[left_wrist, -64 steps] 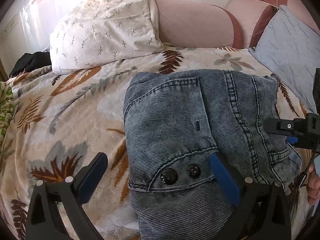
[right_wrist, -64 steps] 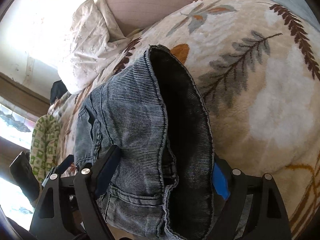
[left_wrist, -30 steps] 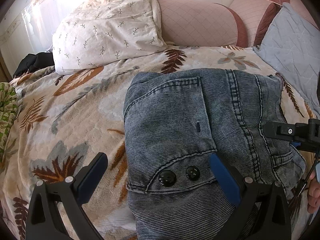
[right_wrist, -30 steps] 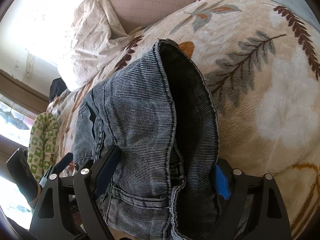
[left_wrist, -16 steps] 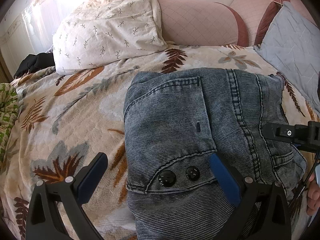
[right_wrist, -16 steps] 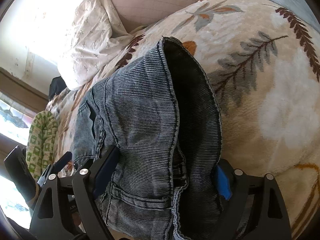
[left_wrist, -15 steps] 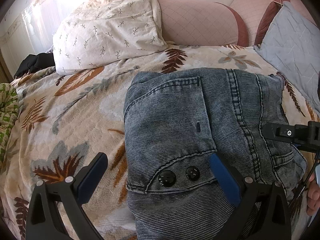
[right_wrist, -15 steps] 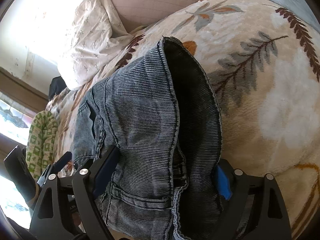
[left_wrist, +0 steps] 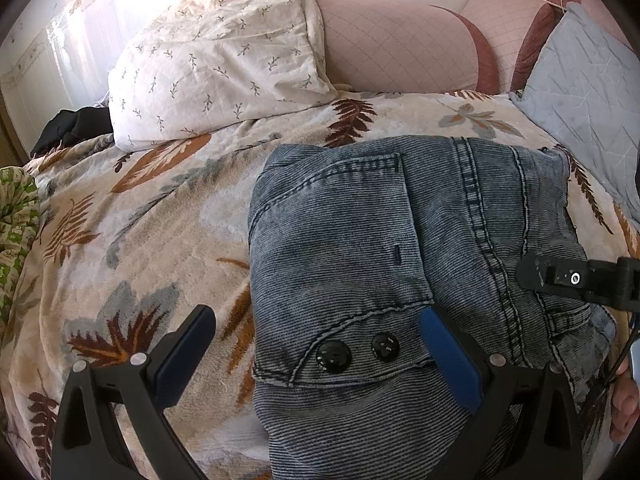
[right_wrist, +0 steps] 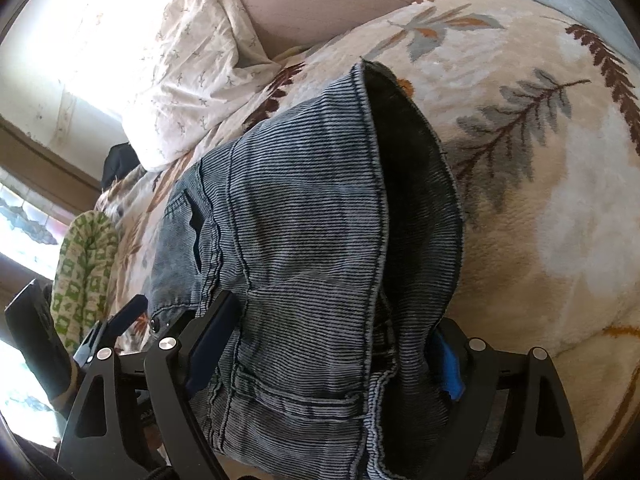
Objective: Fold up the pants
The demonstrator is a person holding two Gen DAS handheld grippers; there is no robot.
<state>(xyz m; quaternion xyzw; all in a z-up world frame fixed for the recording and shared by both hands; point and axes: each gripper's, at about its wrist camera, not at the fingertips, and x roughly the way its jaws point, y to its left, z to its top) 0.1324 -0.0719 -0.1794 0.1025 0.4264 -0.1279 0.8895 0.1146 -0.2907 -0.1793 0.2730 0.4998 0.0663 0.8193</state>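
The blue ribbed denim pants (left_wrist: 380,248) lie folded in a thick bundle on the leaf-print blanket (left_wrist: 132,232). Two black buttons (left_wrist: 334,356) show on a flap near me. My left gripper (left_wrist: 316,344) is open, its jaws wide apart, straddling the bundle's near left corner just above it. My right gripper (right_wrist: 332,344) is open too, its jaws on either side of the bundle's right end (right_wrist: 304,240), where a dark inner layer shows. The right gripper also shows in the left wrist view (left_wrist: 576,280) at the bundle's right edge.
A white patterned pillow (left_wrist: 216,56) and a pink bolster (left_wrist: 400,52) lie at the head of the bed. A pale blue cushion (left_wrist: 588,92) lies at the right, a green-and-white cloth (left_wrist: 16,216) at the left edge, and a dark garment (left_wrist: 72,128) behind it.
Almost nothing has moved. The right gripper has drifted slightly along the pants' right end; both grippers stay open around the bundle.
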